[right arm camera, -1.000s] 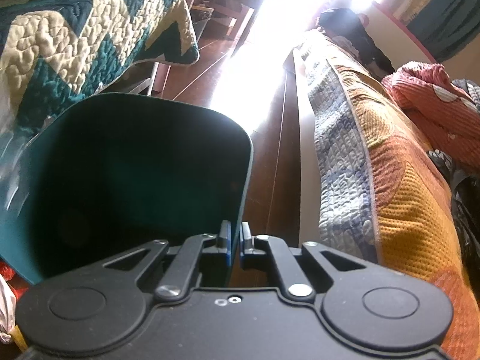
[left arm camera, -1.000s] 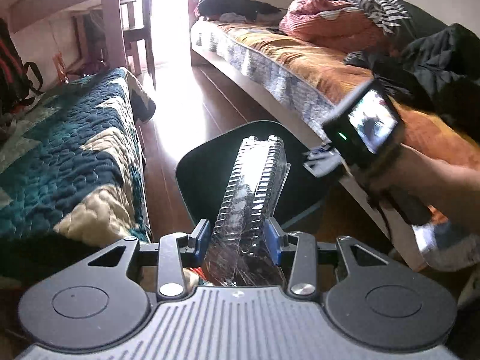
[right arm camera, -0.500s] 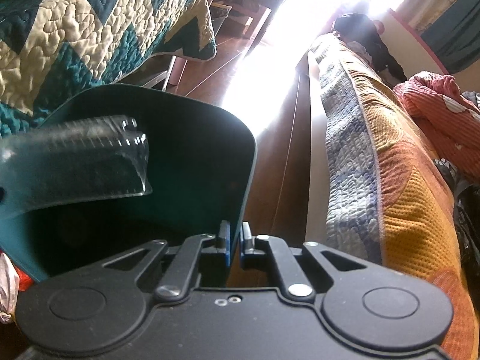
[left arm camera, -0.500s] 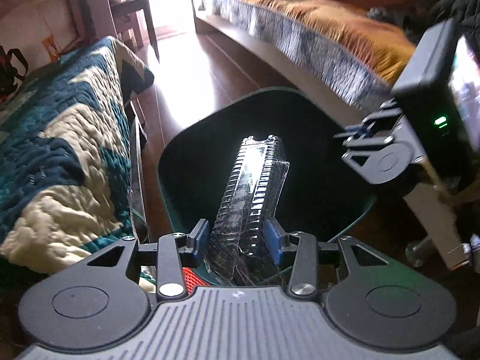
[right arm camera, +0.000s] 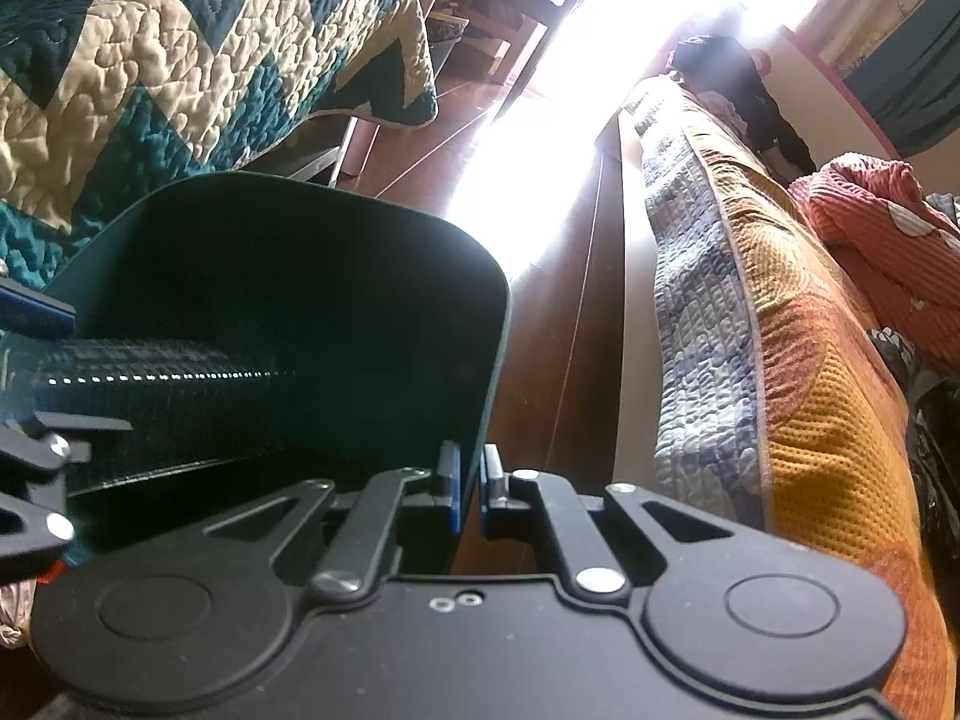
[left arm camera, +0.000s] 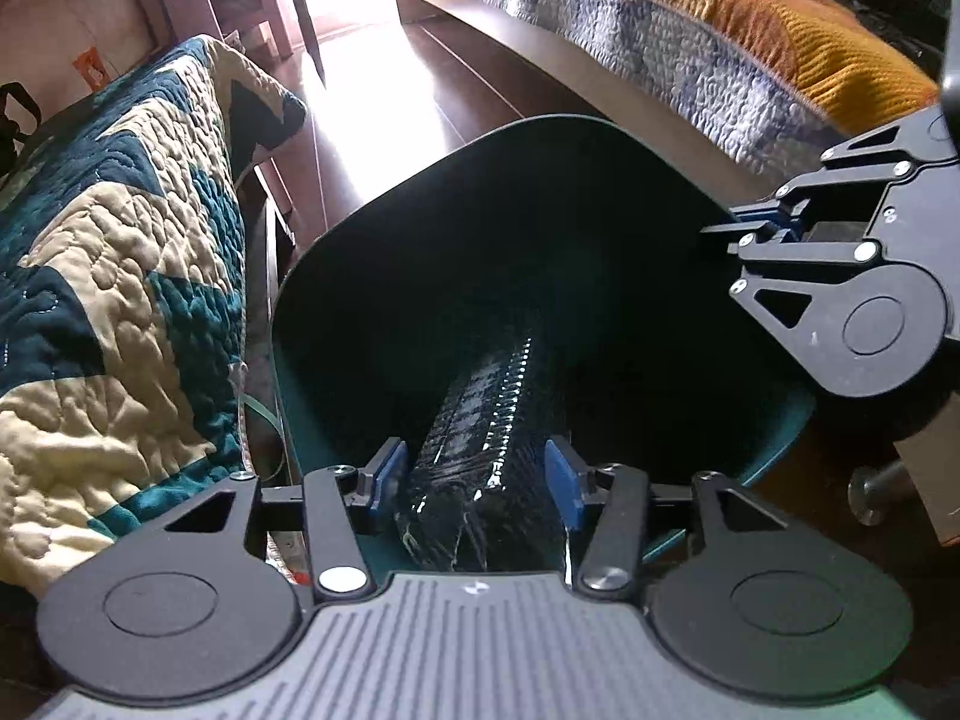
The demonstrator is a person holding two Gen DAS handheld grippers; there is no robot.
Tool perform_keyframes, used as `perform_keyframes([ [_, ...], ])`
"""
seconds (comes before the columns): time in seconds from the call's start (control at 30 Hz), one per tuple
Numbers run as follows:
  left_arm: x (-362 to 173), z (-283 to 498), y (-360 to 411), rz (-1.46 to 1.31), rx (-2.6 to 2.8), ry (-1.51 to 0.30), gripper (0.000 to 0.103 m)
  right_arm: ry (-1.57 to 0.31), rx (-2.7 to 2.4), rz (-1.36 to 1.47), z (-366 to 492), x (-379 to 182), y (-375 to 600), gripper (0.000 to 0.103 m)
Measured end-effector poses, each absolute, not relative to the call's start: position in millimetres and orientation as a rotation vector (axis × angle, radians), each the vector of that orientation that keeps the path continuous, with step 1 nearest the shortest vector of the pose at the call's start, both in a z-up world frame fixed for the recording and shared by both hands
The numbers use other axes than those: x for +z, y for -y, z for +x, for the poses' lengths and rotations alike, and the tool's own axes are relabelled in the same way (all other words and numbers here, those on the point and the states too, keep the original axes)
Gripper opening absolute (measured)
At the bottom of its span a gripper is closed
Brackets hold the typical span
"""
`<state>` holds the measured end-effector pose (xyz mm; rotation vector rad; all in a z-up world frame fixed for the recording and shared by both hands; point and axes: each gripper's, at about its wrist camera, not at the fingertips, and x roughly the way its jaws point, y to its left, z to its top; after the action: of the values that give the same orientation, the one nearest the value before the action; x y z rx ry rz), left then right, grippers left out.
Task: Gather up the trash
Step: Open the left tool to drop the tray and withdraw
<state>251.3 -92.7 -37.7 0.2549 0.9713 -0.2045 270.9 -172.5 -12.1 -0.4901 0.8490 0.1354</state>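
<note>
My left tool (left arm camera: 474, 480) is wide apart; the tray (left arm camera: 480, 420) sits in the bin (left arm camera: 456, 192). My right tool (right arm camera: 471, 483) pinches the bin's rim.

Dark wood floor (left arm camera: 420, 78) runs between two beds: a teal-and-cream quilt (left arm camera: 108, 276) left, an orange cover (right arm camera: 828, 420) right. Glare whites out the far end, perhaps a doorway (right arm camera: 576, 60).
</note>
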Motion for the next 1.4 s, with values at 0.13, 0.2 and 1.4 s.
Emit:
perform_keyframes([
  [0.13, -40.2, 252.7, 93.0, 0.244, -0.206, -0.983, 0.052, -0.850, 0.133, -0.488, 271.3, -12.2, 172.9, 0.004],
  [0.2, -40.2, 252.4, 92.5, 0.238, -0.206, -0.984, 0.059, -0.851, 0.133, -0.486, 271.7, -12.5, 173.6, 0.005],
  [1.4, -1.2, 140.1, 44.7, 0.179, -0.255, -0.951, 0.083, -0.850, 0.132, -0.490, 273.0, -12.6, 170.5, 0.005],
])
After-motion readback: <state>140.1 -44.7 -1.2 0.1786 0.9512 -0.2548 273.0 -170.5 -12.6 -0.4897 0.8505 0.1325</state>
